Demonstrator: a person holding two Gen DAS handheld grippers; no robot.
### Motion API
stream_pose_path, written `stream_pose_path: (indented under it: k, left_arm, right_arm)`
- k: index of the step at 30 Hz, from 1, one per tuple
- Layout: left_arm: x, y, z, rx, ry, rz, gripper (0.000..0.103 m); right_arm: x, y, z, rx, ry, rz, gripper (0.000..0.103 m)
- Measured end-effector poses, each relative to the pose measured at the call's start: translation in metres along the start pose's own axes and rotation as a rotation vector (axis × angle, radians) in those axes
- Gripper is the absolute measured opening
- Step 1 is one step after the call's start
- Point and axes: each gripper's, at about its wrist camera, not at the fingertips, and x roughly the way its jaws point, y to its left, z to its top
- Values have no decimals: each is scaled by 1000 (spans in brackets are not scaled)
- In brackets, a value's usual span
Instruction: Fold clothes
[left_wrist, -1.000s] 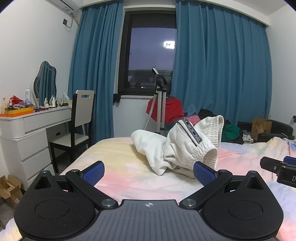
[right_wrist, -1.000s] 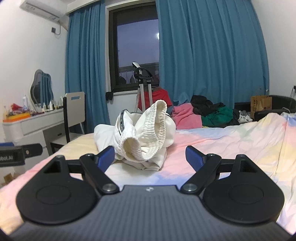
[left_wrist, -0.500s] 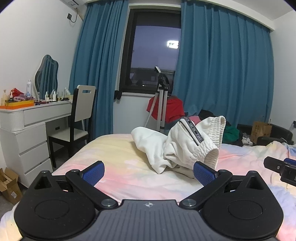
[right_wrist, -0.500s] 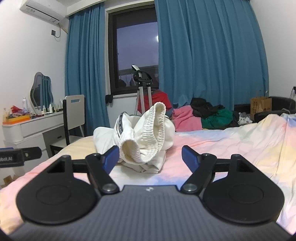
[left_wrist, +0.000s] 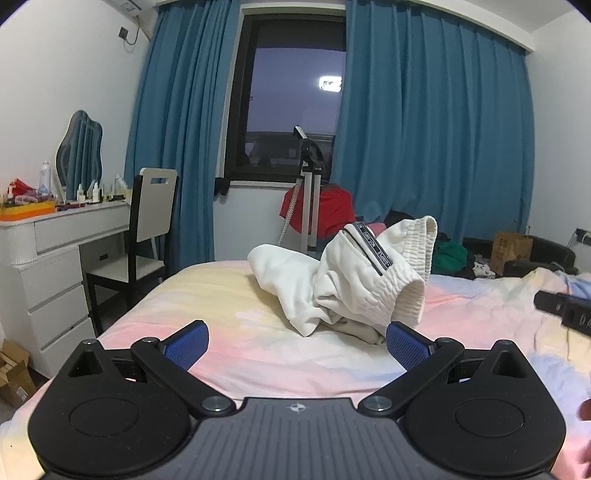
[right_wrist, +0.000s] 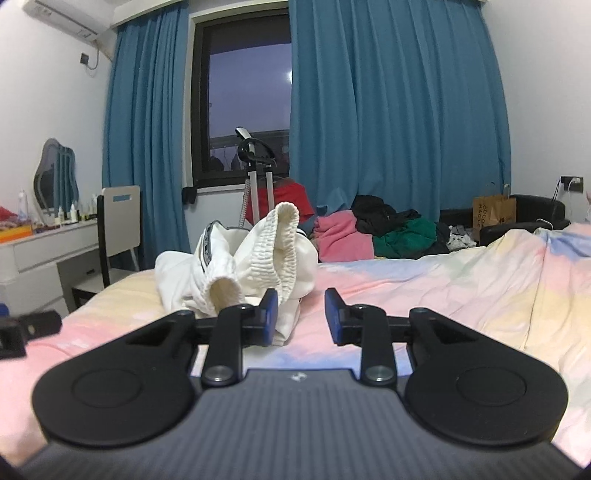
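- On the bed (left_wrist: 258, 354), left wrist view: white garment (left_wrist: 354, 284) lies crumpled in a heap on the pastel sheet, ribbed waistband sticking up.
- Left gripper (left_wrist: 295, 341) — jaws spread wide, nothing between the blue pads; garment sits just beyond the right-hand pad, not gripped.
- Right gripper's black tip pokes in at the right edge of this view.
- Right wrist view: right gripper (right_wrist: 300, 314) — jaws have just been closing, now a narrow gap, empty; only sheet shows through it.
- Garment heap is just past its left-hand finger (right_wrist: 269, 312), which overlaps the cloth's near edge; contact can't be told.
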Motion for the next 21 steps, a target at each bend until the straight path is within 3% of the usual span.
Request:
stream_pose_path:
  k: [9,14,21]
  left_arm:
    - [9,-7,-7,12,32,-13,103]
    - [12,-12,-9,26,16,-24,103]
    - [51,-50,-14,202,80,-31,103]
  right_arm:
    - [-10,-10,10,37,-48,28,31]
    - [-6,-14,8,54,-24,28,32]
    - [2,-34,7,163,9,-11,33]
